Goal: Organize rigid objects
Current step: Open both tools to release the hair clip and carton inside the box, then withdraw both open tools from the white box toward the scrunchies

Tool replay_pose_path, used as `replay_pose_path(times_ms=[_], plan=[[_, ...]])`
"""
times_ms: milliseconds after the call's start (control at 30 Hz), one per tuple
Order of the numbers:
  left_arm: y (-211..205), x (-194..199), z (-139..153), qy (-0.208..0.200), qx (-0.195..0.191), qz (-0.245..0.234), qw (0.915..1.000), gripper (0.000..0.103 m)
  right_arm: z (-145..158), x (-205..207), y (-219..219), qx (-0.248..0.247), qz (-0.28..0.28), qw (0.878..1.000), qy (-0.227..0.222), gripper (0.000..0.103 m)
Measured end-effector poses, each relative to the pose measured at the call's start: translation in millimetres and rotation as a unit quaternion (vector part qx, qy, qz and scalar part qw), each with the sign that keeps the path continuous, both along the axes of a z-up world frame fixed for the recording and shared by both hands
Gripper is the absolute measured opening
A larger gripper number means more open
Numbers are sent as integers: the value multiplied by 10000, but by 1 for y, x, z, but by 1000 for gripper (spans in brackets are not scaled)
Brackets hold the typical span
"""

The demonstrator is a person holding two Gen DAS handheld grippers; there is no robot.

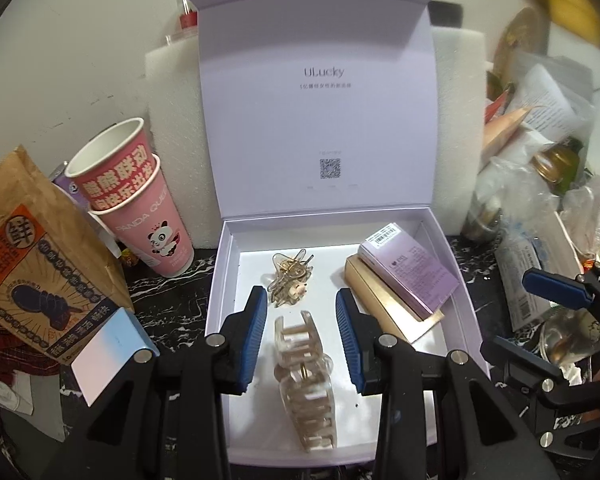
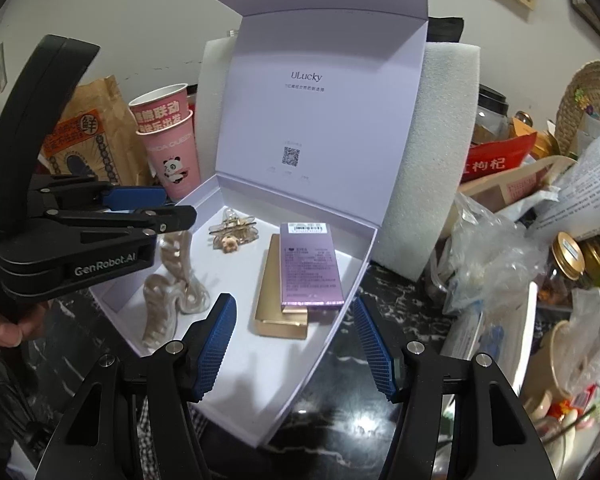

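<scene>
An open lilac gift box (image 1: 216,280) stands with its lid upright. On its floor lie a large clear hair claw (image 1: 304,380), a small gold-trimmed claw (image 1: 290,284), and a purple carton (image 1: 408,272) on top of a gold box (image 1: 392,312). My left gripper (image 1: 304,332) hovers open above the large claw, not touching it. In the right wrist view the same claw (image 2: 168,300) lies below the left gripper (image 2: 176,203). My right gripper (image 2: 296,336) is open over the box's near corner, short of the gold box (image 2: 280,312) and purple carton (image 2: 310,268).
Two stacked pink paper cups (image 1: 140,200) and a brown paper bag (image 1: 32,260) stand left of the box, with a shiny small carton (image 1: 108,352) in front. White foam (image 1: 172,140) backs the lid. Bags, jars and papers (image 2: 520,240) crowd the right side. A hand (image 2: 4,328) holds the left gripper.
</scene>
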State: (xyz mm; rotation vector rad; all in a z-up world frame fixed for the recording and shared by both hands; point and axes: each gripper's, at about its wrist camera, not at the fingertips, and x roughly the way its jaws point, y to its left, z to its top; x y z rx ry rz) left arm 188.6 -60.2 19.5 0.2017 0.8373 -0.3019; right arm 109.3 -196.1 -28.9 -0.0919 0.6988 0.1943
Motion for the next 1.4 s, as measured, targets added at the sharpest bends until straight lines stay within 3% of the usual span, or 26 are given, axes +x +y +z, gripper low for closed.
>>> replay_pose_path(times_ms=[167,200,233,300,1033,1167,1400], plan=[[7,-17,2,-108,-50,13,9999,38,3,-21,-2,6,-25,9999,-129,61],[8,-22,3,-120,-61,-10,9999,51,4,-25,-2,14,-24,9999,-157,61],[8,-26,5,-137,-77,-24,9999,74,5,-29,-1,19,-25,9998,-186,61],[11,-34,5,-243,-145,-41,9996,102,5,-37,0,18,-28,9997,-243,61],[37,-114,30,-720,-111,-154,9972,103,17,-106,8,13,-23,9978,-655,66],[44,-123,29,-709,-153,-145,9973,103,14,-112,8,142,-62,9979,-624,71],[49,-136,17,-657,-33,-154,9977,103,2,-119,9,197,-6,9985,-508,71]])
